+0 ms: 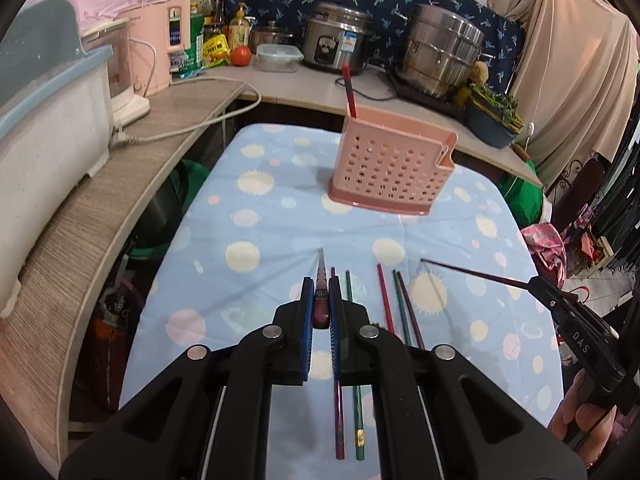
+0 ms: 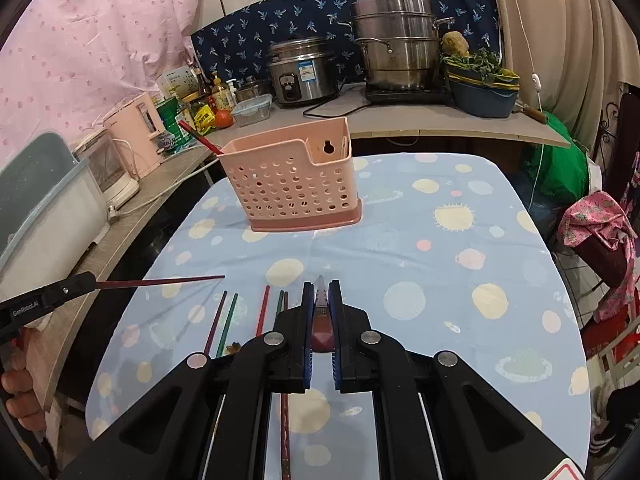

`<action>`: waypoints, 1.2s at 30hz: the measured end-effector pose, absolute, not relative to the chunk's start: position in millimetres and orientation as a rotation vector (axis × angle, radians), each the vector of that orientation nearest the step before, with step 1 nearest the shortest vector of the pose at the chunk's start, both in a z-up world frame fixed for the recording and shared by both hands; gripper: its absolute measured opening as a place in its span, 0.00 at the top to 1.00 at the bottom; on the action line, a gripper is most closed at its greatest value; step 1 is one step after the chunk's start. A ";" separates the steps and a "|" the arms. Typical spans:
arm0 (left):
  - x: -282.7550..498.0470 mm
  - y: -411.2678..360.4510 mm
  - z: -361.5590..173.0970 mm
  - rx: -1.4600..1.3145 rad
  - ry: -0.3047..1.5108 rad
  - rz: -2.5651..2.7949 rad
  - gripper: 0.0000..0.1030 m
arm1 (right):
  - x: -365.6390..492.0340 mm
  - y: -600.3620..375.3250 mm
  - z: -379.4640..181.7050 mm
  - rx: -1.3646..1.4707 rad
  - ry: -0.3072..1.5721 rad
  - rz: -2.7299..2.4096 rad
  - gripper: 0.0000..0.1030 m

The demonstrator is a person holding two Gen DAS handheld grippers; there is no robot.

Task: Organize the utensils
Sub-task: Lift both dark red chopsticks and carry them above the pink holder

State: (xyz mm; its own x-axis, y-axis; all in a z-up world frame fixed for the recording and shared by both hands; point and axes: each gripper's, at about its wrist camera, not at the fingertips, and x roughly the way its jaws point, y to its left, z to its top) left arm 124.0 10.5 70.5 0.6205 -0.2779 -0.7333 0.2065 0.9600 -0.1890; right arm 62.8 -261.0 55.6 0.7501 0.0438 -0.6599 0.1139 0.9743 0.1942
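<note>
— Left wrist view: what does the left gripper hold?
— A dark maroon chopstick, clamped. The right gripper pinches another.
— And the perforated pink plastic holder?
— Upright on the dotted blue tablecloth, beyond five loose chopsticks.

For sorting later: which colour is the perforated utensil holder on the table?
Pink utensil holder, with a darker pink base; the right wrist view shows it best.

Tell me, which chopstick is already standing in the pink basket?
The red chopstick leaning out of the pink basket. The other loose ones lie flat on the tablecloth, and each gripper holds one.
</note>
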 end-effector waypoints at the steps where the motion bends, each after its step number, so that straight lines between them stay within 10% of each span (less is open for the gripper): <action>1: 126.1 10.9 75.0 -0.094 0.847 -0.278 0.93 | 63.6 -262.0 58.3 0.230 0.717 -0.039 0.93; 36: 219.5 -40.6 238.6 -0.137 0.446 -0.333 0.93 | 146.4 -312.4 175.2 0.364 0.414 0.014 0.93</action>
